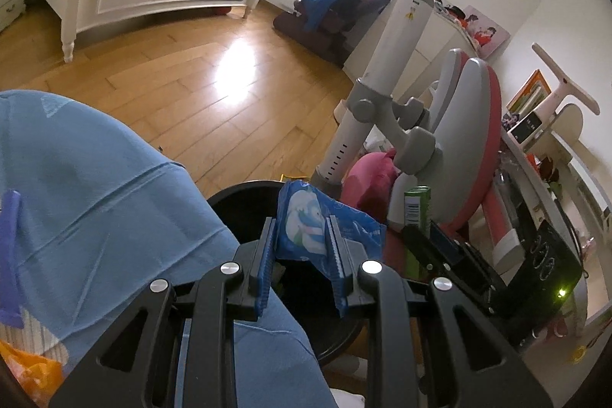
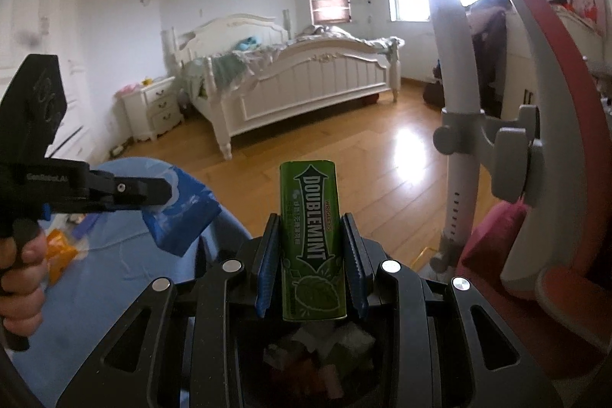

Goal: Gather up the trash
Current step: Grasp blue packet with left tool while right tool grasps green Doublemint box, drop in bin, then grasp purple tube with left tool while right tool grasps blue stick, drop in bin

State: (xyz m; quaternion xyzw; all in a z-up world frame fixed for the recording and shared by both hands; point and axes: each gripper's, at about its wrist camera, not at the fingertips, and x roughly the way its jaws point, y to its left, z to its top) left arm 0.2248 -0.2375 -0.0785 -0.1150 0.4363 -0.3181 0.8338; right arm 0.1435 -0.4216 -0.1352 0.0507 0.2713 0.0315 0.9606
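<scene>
Blue wrapper (image 1: 306, 224) and green gum box (image 2: 311, 239) held over the black bin (image 1: 244, 194).
Left gripper (image 1: 302, 247) clenched on the crumpled wrapper, above the bin's near rim, beside a blue cloth (image 1: 95, 197) at left. Right gripper (image 2: 311, 251) grasps the box upright between its blue pads (image 2: 267, 255); bin below it shows paper scraps (image 2: 317, 350). Pink-and-grey chair (image 2: 543, 148) close at right. White bed (image 2: 306, 79) far across the wood floor (image 1: 191, 79). A hand (image 2: 23, 278) grips the left handle.
</scene>
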